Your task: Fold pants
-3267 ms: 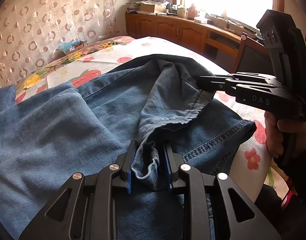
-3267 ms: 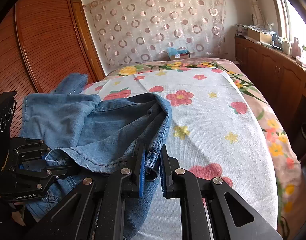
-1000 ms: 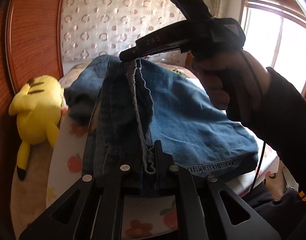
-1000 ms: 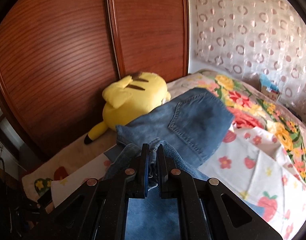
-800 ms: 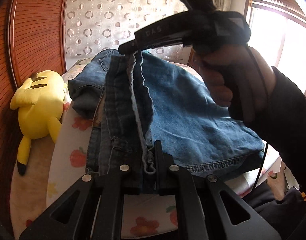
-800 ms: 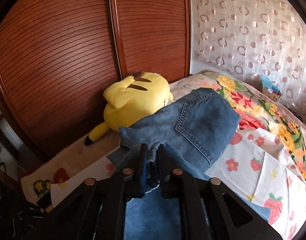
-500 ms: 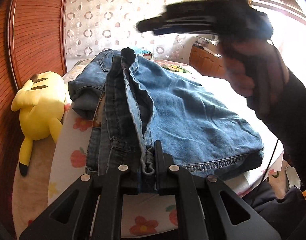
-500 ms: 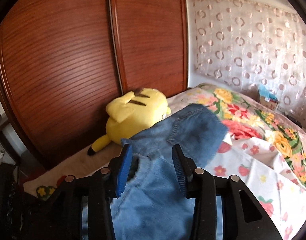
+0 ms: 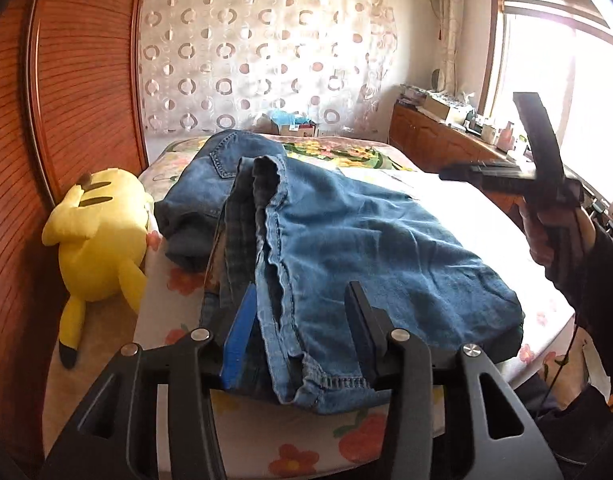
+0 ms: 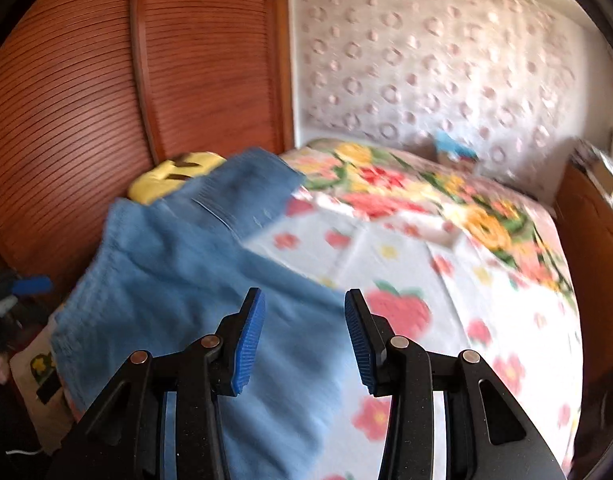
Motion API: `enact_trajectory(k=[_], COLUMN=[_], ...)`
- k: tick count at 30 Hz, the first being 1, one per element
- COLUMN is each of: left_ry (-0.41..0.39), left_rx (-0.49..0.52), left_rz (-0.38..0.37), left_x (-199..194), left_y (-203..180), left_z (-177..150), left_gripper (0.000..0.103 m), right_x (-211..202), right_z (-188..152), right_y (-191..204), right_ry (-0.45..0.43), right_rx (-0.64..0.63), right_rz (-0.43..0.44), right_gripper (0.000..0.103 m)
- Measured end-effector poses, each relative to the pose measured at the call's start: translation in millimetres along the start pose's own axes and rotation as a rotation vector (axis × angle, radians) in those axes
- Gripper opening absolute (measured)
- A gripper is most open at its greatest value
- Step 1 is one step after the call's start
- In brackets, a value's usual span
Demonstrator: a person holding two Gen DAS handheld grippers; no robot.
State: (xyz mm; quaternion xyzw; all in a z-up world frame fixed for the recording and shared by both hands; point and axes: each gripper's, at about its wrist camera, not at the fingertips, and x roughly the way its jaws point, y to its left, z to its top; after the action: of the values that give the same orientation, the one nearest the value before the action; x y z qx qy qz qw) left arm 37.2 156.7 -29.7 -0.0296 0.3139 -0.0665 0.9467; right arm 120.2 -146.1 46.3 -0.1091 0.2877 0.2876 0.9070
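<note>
Left gripper (image 9: 300, 334): jaws spread apart, gripping nothing; hem edge of jeans lying loose between the 2 fingers.
Right gripper (image 10: 305, 338): jaws wide apart, empty; raised above the denim, view blurred.
Jeans (image 9: 346, 240): blue denim, folded over in layers on the bed, straight ahead of the left gripper; back pocket showing at the far end.
Bed sheet (image 10: 466, 300): white with red and yellow flowers, ahead and to the right of the right gripper.
Pikachu plush (image 9: 100, 236): yellow, left of the left gripper, beside the jeans, against the wooden wardrobe (image 10: 106, 80).
</note>
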Motion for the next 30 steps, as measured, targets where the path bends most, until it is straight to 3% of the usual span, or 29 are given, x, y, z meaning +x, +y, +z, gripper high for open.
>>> enact_trajectory(k=[5, 6, 8, 22, 30], left_ry=[0.037, 0.046, 0.045, 0.102, 0.126], left_rx=[0.014, 0.016, 0.014, 0.045, 0.042], left_rz=[-0.027, -0.03, -0.046, -0.037, -0.029], left_x=[17.3, 21.6, 28.4, 52.8, 59.8], left_y=[-9.5, -12.1, -16.2, -39.4, -40.6], left_z=[1.0, 0.4, 0.3, -0.7, -7.4], left_gripper=[0.05, 0.066, 0.08, 0.08, 0.08], right_x=[0.7, 2.5, 3.0, 16.7, 3.1], right_z=[-18.1, -18.2, -19.8, -36.7, -50.5], right_y=[-10.5, -10.9, -9.2, -26.1, -22.8], right_ry=[0.041, 0.046, 0.052, 0.111, 0.126], right_rx=[0.055, 0.063, 0.072, 0.093, 0.128], right_rz=[-0.01, -0.008, -0.008, 0.03, 0.054], right_gripper=[0.043, 0.043, 0.043, 0.043, 0.043])
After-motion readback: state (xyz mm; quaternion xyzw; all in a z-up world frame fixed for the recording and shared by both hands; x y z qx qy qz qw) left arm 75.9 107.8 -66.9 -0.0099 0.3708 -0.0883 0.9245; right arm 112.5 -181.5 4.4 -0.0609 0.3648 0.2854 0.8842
